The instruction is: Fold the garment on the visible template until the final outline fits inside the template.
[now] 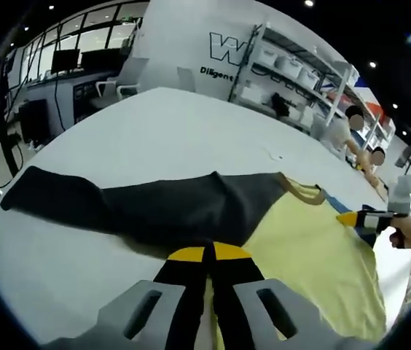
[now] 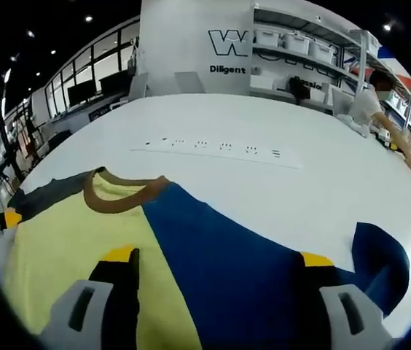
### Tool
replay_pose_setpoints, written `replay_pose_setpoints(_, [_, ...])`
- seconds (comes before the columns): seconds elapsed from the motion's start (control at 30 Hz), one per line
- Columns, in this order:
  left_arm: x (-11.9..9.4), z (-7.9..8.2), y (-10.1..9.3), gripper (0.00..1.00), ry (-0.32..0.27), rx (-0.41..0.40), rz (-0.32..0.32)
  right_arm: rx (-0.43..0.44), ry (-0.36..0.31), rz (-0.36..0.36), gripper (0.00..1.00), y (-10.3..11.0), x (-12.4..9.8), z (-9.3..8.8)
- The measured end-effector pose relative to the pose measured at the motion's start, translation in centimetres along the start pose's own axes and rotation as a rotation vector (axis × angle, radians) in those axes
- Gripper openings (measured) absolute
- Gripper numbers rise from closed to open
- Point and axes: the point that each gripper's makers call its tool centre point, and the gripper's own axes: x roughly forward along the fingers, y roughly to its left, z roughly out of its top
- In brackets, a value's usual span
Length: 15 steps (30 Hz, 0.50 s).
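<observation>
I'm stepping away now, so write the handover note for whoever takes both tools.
Left tool: shut, at the near edge of the shirt, where grey meets yellow; whether it pinches cloth is unclear.
Right tool: open over the blue panel.
The shirt lies flat on the white table, grey sleeve and blue sleeve spread out.
Done: no fold visible.
Left: all folds. No template outline is discernible.

Soft matt cloth garment (image 2: 154, 248) on smooth, faintly glossy white table (image 2: 264, 124)
</observation>
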Motion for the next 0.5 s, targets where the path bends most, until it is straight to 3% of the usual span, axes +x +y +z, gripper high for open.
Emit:
replay_pose_setpoints(0.17, [0.0, -0.1, 0.1, 0.0, 0.014, -0.008, -0.004, 0.001, 0.023, -0.001, 0.87, 0.4, 0.0, 0.1])
replay_pose_setpoints(0.23, [-0.1, -0.1, -0.8, 0.0, 0.022, 0.029, -0.052, -0.003, 0.032, 0.004, 0.87, 0.4, 0.0, 0.0])
replay_pose_setpoints(0.3, [-0.5, 0.2, -0.8, 0.02, 0.003, 0.036, -0.026, -0.007, 0.045, 0.009, 0.86, 0.4, -0.1, 0.0])
replay_pose_setpoints(0.43, [-1.4, 0.6, -2.7, 0.29, -0.014, 0.11, -0.088, -0.058, -0.016, 0.018, 0.83, 0.2, -0.8, 1.4])
replay_pose_setpoints(0.5, [-2.1, 0.7, -3.5, 0.35, -0.023, 0.173, -0.106, -0.061, -0.064, 0.035, 0.87, 0.0, -1.5, 2.8])
